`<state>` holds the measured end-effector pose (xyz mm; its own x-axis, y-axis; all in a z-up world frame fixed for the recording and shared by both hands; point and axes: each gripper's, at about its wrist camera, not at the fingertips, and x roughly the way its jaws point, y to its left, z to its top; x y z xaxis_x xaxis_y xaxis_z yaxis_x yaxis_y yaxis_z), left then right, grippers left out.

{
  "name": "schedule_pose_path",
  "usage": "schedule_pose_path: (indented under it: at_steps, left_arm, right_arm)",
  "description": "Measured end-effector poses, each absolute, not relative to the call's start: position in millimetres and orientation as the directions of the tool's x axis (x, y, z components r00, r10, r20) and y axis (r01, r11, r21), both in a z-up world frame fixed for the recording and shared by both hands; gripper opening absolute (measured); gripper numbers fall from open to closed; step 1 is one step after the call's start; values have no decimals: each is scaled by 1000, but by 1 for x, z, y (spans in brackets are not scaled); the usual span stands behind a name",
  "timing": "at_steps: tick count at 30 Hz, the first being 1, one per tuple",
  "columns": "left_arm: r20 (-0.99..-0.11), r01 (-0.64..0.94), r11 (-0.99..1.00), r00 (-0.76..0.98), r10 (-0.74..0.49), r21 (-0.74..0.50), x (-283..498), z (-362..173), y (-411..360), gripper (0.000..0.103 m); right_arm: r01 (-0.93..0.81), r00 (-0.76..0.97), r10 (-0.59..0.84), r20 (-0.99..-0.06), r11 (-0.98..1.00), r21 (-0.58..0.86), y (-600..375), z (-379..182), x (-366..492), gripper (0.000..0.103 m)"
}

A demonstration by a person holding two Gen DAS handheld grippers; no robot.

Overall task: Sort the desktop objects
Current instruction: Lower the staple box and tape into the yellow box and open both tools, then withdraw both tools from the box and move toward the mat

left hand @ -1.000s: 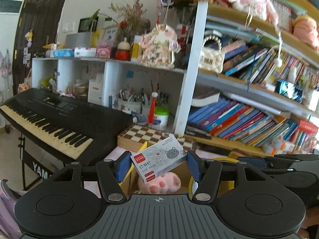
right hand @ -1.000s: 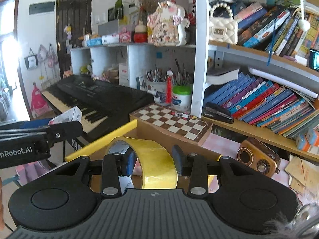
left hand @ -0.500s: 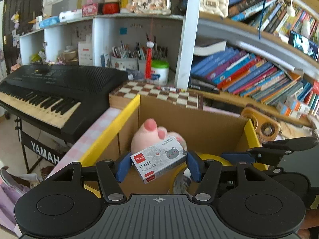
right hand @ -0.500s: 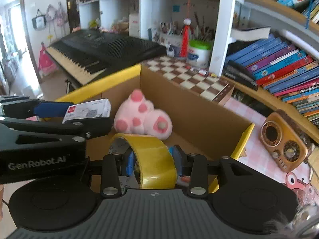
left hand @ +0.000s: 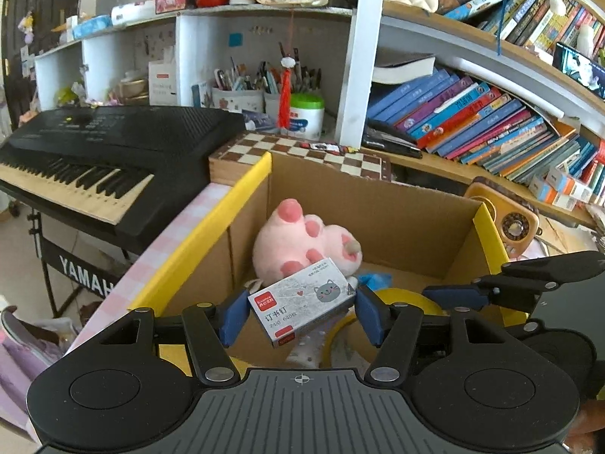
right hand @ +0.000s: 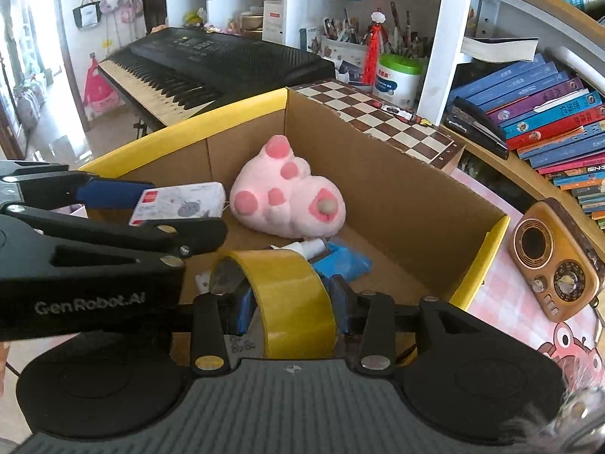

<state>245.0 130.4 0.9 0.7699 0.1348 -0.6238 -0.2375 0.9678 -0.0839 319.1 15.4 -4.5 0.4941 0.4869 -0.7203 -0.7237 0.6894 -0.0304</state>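
The grey-white staple box (left hand: 302, 304) sits loosely between the opening left gripper (left hand: 300, 316). The right gripper (right hand: 291, 304), jaws just widening, frames the yellow tape roll (right hand: 293, 299) above the cardboard box (right hand: 397, 204), bookshelves (left hand: 491, 121) beyond.

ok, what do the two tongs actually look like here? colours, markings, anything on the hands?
Both tongs are matte black plastic: a ribbed grey-black deck with a small crosshair mark, two round black discs at the sides, and linkage arms with silver rivets. The fingers carry blue pads. The left tongs, seen side-on from the right wrist view, bear white "GenRobot.AI" lettering. The right tongs look identical. No cables, sleeves or hands show clearly.
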Motion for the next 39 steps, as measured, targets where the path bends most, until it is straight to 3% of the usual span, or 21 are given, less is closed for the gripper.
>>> schedule_pose_path:
  at_steps: [3, 5, 14, 25, 39]
  left_arm:
    - [-583, -244, 967, 797, 158, -71, 234, 11, 131, 78]
    - [-551, -249, 967, 816, 177, -57, 225, 21, 131, 83]
    - [-437, -250, 965, 879, 190, -84, 180, 52, 132, 88]
    - [-394, -190, 971, 911, 121, -142, 122, 69, 126, 89]
    - [-440, -190, 980, 886, 145, -60, 51, 55, 102, 91]
  right_arm:
    - [-712, 508, 497, -704, 702, -18, 11, 3, 315, 54]
    - [-705, 523, 504, -687, 709, -16, 8, 11, 310, 56]
    - [-641, 626, 513, -587, 768, -13, -19, 45, 275, 57]
    - [-552, 701, 484, -523, 833, 31, -59, 62, 209, 57]
    - [-446, 749, 395, -532, 894, 35, -97, 45, 118, 57]
